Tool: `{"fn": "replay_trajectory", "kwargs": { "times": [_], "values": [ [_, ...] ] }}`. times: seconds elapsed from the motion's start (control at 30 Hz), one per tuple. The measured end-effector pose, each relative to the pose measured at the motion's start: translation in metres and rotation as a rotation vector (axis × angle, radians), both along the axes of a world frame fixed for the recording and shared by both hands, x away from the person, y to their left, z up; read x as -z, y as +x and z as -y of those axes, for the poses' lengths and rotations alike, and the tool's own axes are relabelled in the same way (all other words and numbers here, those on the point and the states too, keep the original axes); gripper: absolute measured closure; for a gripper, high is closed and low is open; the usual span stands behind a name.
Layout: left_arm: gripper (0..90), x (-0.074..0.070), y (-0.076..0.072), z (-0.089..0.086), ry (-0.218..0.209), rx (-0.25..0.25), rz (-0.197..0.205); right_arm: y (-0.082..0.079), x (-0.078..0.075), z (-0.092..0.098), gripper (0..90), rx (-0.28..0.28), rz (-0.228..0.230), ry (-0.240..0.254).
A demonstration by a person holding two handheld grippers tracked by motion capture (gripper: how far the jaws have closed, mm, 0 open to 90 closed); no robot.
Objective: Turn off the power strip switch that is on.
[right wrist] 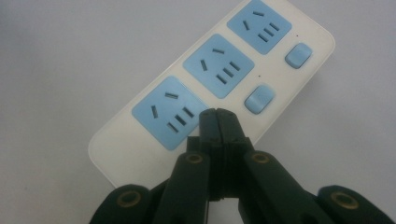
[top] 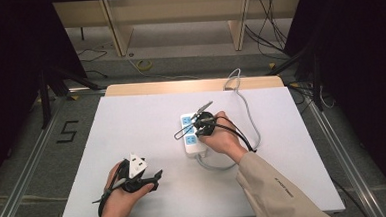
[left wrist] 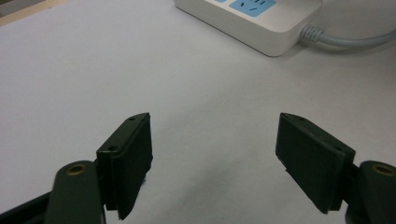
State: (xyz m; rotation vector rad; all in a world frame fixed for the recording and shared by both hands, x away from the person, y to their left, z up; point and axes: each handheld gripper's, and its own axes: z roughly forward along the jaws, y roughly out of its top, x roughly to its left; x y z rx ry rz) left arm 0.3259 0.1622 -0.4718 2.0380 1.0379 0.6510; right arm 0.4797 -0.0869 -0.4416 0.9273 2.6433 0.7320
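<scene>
White counter (top: 132,126) spans the frame's middle, a white power strip (top: 191,134) with blue sockets lying right of centre. At lower right a sleeved forearm reaches up-left, its right gripper (top: 200,121) poised over the strip, fingers pressed together. Lower left, the left gripper (top: 157,176) lies low, fingers spread apart on nothing.

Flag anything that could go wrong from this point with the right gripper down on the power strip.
1. The right gripper, shut, sits at the edge of a blue socket beside the switches on the power strip; a small slip could land it on the socket rather than a switch.
2. Nothing braces the strip: the left gripper is open over bare table, so a push may slide it.
3. The strip's cable loops near the right hand and could snag.
</scene>
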Motion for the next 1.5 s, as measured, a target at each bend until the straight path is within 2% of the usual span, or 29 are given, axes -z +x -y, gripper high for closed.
{"fn": "replay_trajectory", "kwargs": {
  "times": [0.23,0.4,0.93,1.5],
  "values": [
    [26.9,0.0,0.0,0.0,-0.006,-0.004,0.0,-0.004,0.001,0.003,90.0,-0.007,0.011,0.017],
    [27.0,0.0,0.0,0.0,0.001,-0.001,-0.001,-0.006,-0.004,0.009,90.0,-0.005,0.019,0.032],
    [27.0,0.0,0.0,0.0,0.0,-0.004,-0.005,-0.013,-0.005,0.026,90.0,0.004,0.011,0.057],
    [27.1,0.0,0.0,-0.001,0.001,-0.005,-0.006,-0.023,-0.006,0.043,90.0,0.001,0.025,0.068]
  ]
}}
